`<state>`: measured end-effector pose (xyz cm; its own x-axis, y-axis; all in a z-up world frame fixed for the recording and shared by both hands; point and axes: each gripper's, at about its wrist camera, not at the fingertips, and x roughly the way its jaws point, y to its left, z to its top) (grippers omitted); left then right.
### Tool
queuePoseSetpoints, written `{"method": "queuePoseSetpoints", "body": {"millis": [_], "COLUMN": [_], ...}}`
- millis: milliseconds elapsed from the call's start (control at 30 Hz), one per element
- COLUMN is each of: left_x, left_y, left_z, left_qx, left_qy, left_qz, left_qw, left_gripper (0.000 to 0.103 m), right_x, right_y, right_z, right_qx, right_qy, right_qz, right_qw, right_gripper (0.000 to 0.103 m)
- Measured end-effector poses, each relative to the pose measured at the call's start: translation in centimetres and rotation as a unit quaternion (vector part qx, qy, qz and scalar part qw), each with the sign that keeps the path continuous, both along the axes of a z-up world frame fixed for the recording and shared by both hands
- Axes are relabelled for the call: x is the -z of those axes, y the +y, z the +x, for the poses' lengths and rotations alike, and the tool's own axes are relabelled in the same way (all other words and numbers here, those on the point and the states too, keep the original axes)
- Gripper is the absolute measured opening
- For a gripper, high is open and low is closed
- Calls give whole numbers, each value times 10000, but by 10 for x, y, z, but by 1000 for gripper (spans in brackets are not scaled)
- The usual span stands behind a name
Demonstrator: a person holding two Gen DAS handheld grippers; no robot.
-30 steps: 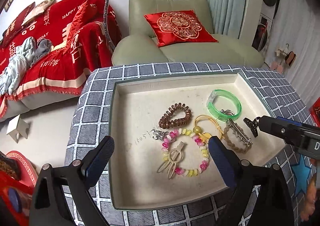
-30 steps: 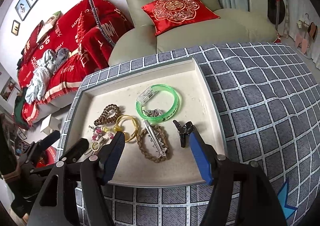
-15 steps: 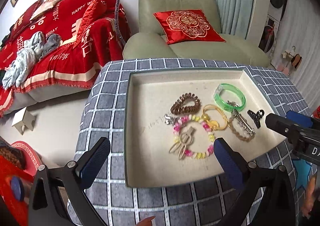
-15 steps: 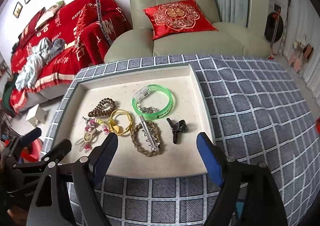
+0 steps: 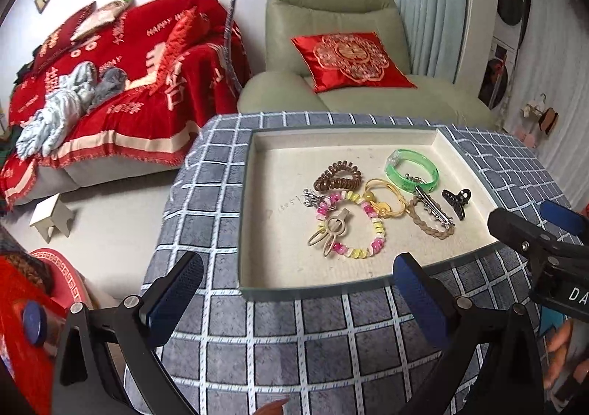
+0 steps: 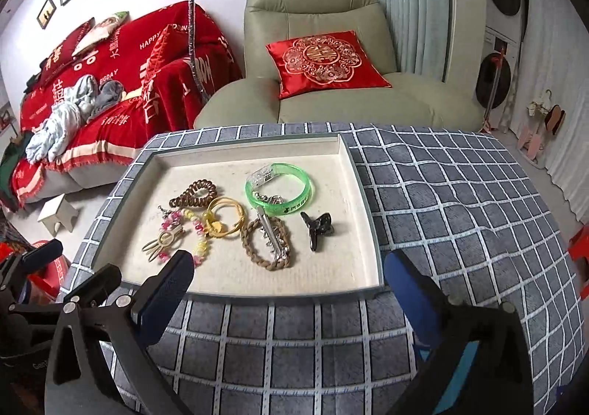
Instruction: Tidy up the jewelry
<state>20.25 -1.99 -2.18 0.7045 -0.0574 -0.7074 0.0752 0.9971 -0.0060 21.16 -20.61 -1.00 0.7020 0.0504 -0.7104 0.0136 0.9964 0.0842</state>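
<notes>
A shallow cream tray point(image 5: 279, 268) point(image 6: 353, 172) on a grey checked table holds the jewelry: a green bangle point(image 5: 411, 170) point(image 6: 279, 188), a brown coil hair tie point(image 5: 337, 176) point(image 6: 192, 194), a yellow ring tie point(image 5: 383, 202) point(image 6: 225, 217), a pink-yellow bead bracelet point(image 5: 353, 227) point(image 6: 187, 231), a braided band with a silver clip point(image 5: 432, 216) point(image 6: 268, 242), and a black claw clip point(image 5: 456, 199) point(image 6: 317, 227). My left gripper point(image 5: 298, 286) and right gripper point(image 6: 289, 282) are both open and empty, held back at the tray's near edge.
The checked tablecloth point(image 6: 460, 216) spreads to the right of the tray. A green armchair with a red cushion point(image 6: 324, 61) stands behind the table, a red-covered sofa point(image 5: 110, 84) to the left. A small white stool point(image 5: 51, 216) stands on the floor.
Both grippers have drawn back from the tray toward me. The right one let go of the black claw clip, which now lies in the tray by the braided band.
</notes>
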Motion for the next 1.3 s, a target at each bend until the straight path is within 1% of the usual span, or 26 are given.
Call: {"method": "queuePoseSetpoints", "body": {"millis": [133,267,500,667,933,1300], "left_x": [-1,2,10,12,9,8], "left_y": [2,5,7,0,-10,-9], "left_z": [-19,-36,-57,-63,-65,-66], "left_qx": [-143,-268,-398,-387,-319,-372], "left_qy": [-179,-272,-220,-223,-242,-189], "left_qz": [47,79,66,109,202,243], "left_qw": [9997,9992,9989,9989,9990,9988], "left_gripper": [103,103,103,103,103,103], "right_x": [0,4,14,12,3,-1], "right_y": [2,1,0,1,-1,-1], "right_z": [-17,-36,-62,-75,-78,-80], "right_qx": [-4,47,231,231,213,186], "right_qy": [-45,-78,-54,-196,-306,-346], "right_qz": [-118,-208,-309,-394,-342,-351], "right_qw": [9999,9997,9992,9988,9987,9986], "right_gripper": [103,103,103,103,103,103]}}
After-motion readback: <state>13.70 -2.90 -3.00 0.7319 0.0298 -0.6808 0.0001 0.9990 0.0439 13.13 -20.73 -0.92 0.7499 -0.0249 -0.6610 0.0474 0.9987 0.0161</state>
